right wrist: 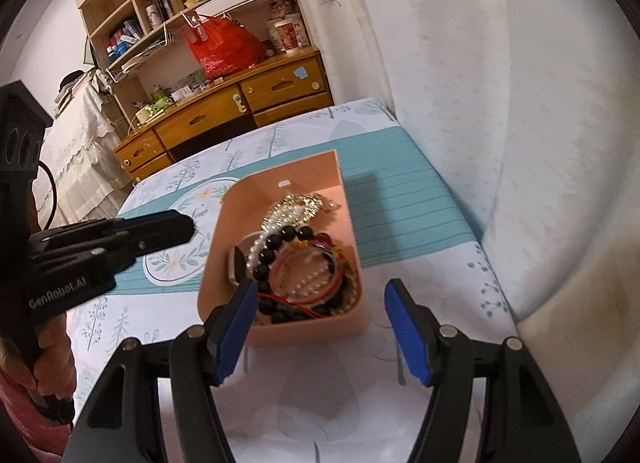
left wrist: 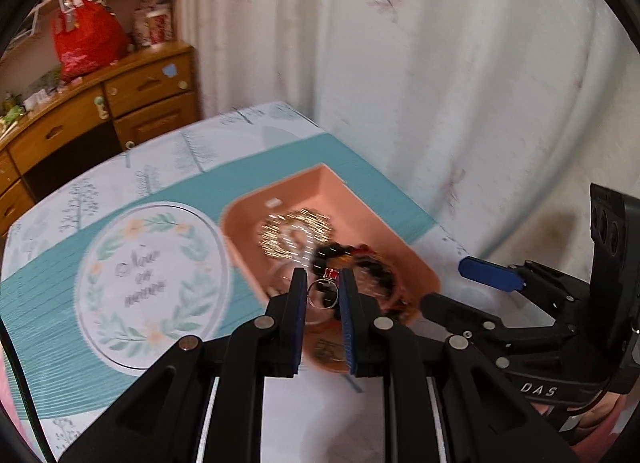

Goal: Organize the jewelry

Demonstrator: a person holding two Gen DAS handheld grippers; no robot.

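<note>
Bench surface: a cloth (right wrist: 412,199) printed with pale trees, teal bands and a round floral wreath emblem (left wrist: 156,287) covers your work area. Near its right edge stands a pink tray (right wrist: 224,263) holding a tangle of jewelry: a gold chain (right wrist: 294,207), a black bead bracelet (right wrist: 272,251), pearl strands and red cords.

Your left gripper (left wrist: 323,287) hangs over the tray's near end, its jaws closed on a thin silver ring (left wrist: 322,293) with a small red piece at its top. Your right gripper (right wrist: 322,303) points at the tray's near end, jaws standing wide with nothing between them.

A white curtain (right wrist: 480,63) with faint leaf prints hangs behind the bench. To the left, a wooden desk with drawers (right wrist: 224,111) and cluttered shelves carries a red plastic bag (right wrist: 222,45).
</note>
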